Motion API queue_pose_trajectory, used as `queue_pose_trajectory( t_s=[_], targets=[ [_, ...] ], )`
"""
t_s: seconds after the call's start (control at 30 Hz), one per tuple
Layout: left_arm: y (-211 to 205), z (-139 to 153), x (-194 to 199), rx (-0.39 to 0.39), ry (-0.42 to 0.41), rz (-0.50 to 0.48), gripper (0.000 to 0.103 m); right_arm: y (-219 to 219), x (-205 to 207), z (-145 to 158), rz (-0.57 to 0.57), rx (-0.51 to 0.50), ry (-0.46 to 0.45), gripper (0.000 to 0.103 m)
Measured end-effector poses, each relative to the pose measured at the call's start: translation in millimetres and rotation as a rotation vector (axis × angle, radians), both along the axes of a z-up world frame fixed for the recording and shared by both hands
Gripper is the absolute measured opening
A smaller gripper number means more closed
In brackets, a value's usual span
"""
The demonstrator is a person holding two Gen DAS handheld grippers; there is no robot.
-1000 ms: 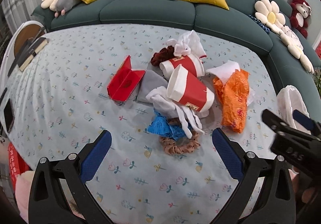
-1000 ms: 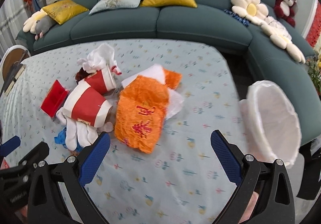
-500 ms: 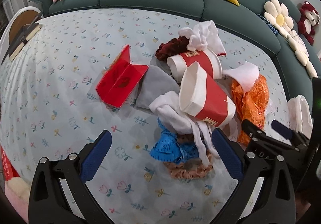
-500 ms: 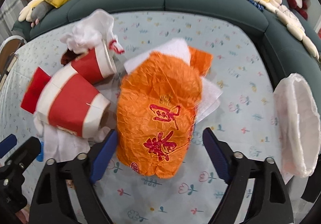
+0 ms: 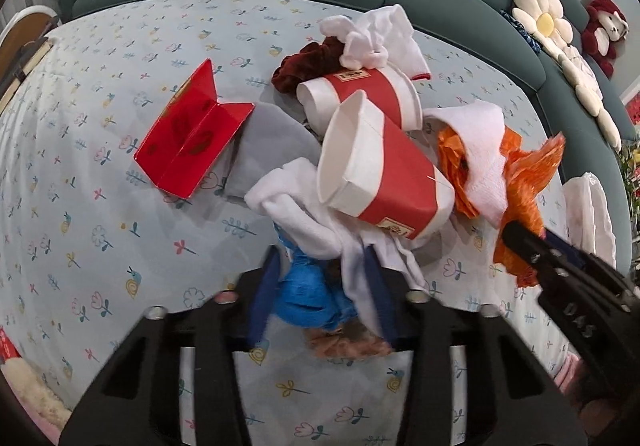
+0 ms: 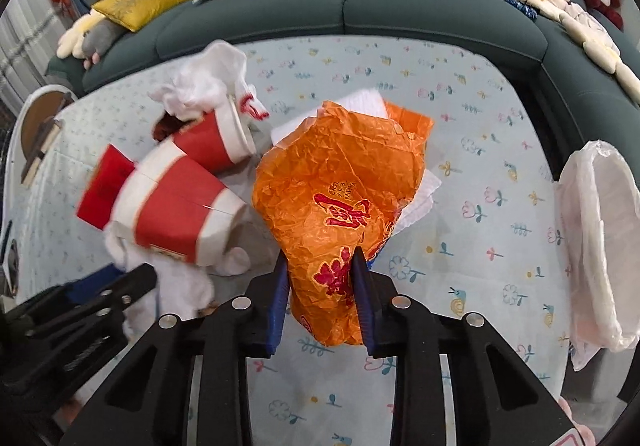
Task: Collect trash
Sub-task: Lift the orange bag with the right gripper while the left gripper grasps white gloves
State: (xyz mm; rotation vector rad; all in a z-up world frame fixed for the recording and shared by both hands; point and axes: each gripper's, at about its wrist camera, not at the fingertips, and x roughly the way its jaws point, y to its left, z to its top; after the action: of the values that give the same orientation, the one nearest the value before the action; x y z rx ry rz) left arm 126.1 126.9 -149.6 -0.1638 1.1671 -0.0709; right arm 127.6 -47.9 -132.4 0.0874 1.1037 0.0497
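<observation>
Crumpled orange plastic bag (image 6: 340,202) is being clenched by the closing right gripper (image 6: 320,282); crumpled blue wrapper (image 5: 308,298) is being pinched between the closing left gripper (image 5: 324,286) jaws.

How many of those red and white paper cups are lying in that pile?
2. The nearer red and white paper cup lies on its side over white cloth; the farther cup lies just behind it, beside a dark red scrunchie. More may be hidden underneath.

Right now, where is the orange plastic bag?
Right wrist view, centre: the orange plastic bag sits between the right gripper fingers as they close, right of the red paper cups.
</observation>
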Motion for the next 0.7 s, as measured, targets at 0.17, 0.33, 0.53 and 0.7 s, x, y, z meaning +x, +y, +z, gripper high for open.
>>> queue_pose_trajectory(
  t_s=[0.17,0.33,0.53,0.7],
  targets=[
    [-7,10,-6,-0.003,-0.009,-0.016,0.017,-3,-11,22,0.012,0.001,-0.045,0.028],
    [-12,27,-18,-0.01,-0.042,-0.029,0.012,-13,-21,42,0.001,0.008,-0.084,0.028],
    [-22,50,-33,-0.019,-0.072,-0.053,0.002,-29,-43,64,-0.031,0.019,-0.131,0.028],
    [-34,67,-45,-0.041,-0.091,-0.078,0.002,-45,-59,79,-0.063,0.024,-0.159,0.028]
  ],
)
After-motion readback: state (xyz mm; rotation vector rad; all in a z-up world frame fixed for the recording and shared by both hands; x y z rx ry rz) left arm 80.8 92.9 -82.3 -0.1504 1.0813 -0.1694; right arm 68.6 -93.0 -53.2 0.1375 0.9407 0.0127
